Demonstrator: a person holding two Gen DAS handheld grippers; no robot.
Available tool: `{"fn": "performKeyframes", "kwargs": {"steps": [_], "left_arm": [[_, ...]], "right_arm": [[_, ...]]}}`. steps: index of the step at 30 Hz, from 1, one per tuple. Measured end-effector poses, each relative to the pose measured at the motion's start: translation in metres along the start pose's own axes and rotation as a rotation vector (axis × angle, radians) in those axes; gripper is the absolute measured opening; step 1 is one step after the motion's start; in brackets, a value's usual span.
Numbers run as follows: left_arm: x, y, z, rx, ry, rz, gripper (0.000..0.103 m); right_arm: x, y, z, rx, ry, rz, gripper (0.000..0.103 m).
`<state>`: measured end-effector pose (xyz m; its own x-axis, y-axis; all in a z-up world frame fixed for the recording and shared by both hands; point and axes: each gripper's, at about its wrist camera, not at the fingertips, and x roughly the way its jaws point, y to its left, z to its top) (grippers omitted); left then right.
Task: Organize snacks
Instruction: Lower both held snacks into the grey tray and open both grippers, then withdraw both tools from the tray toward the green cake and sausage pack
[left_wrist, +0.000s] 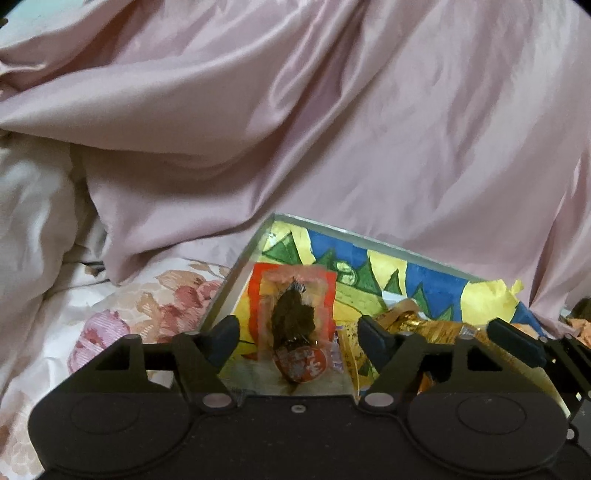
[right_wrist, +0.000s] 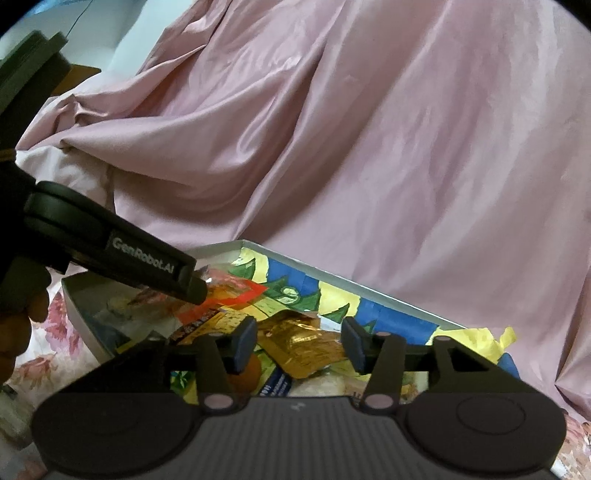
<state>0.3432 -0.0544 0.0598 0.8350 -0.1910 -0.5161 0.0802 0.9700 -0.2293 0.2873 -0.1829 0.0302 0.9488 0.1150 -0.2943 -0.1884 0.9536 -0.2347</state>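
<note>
A box (left_wrist: 369, 240) with a grey rim and a yellow, blue and green painted inside lies on the bed. My left gripper (left_wrist: 299, 332) is open above its left end. A clear, orange-bordered snack packet (left_wrist: 295, 310) with a dark piece inside lies between the fingers, and the pads stand clear of it. My right gripper (right_wrist: 299, 345) is open over the middle of the box (right_wrist: 332, 276), with a crinkled gold packet (right_wrist: 301, 347) lying between its fingers among several other wrappers. One left finger (right_wrist: 184, 280) reaches in from the left over the orange-bordered packet (right_wrist: 236, 295).
Pink satin cloth (left_wrist: 332, 129) is heaped behind the box and fills the background. A floral bedsheet (left_wrist: 122, 317) lies to the left. A person's hand (right_wrist: 33, 306) holds the left gripper at the left edge. Yellow paper scraps (right_wrist: 502, 338) hang over the box's right end.
</note>
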Motion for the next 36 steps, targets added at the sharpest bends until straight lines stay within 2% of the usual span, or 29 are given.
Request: {"fn": "performKeyframes", "kwargs": {"steps": [5,8,16,24,36], "left_arm": [[-0.021,0.001,0.004,-0.015,-0.044,0.020,0.096],[-0.042,0.005,0.004,-0.035,-0.082,0.047,0.102],[-0.099,0.011,-0.004,-0.047,-0.143,0.086,0.102],[-0.155,0.009,-0.018,-0.018,-0.186,0.104,0.102],[-0.208,0.010,-0.057,0.017,-0.183,0.125,0.102]], "right_arm": [[-0.014,-0.005,0.003,0.029,-0.019,-0.014,0.074],[-0.028,-0.010,0.007,0.049,-0.036,-0.028,0.082],[-0.084,-0.023,0.020,0.120,-0.096,-0.041,0.101],[-0.141,-0.022,0.027,0.146,-0.129,-0.049,0.103],[-0.199,-0.018,0.017,0.211,-0.133,-0.074,0.103]]}}
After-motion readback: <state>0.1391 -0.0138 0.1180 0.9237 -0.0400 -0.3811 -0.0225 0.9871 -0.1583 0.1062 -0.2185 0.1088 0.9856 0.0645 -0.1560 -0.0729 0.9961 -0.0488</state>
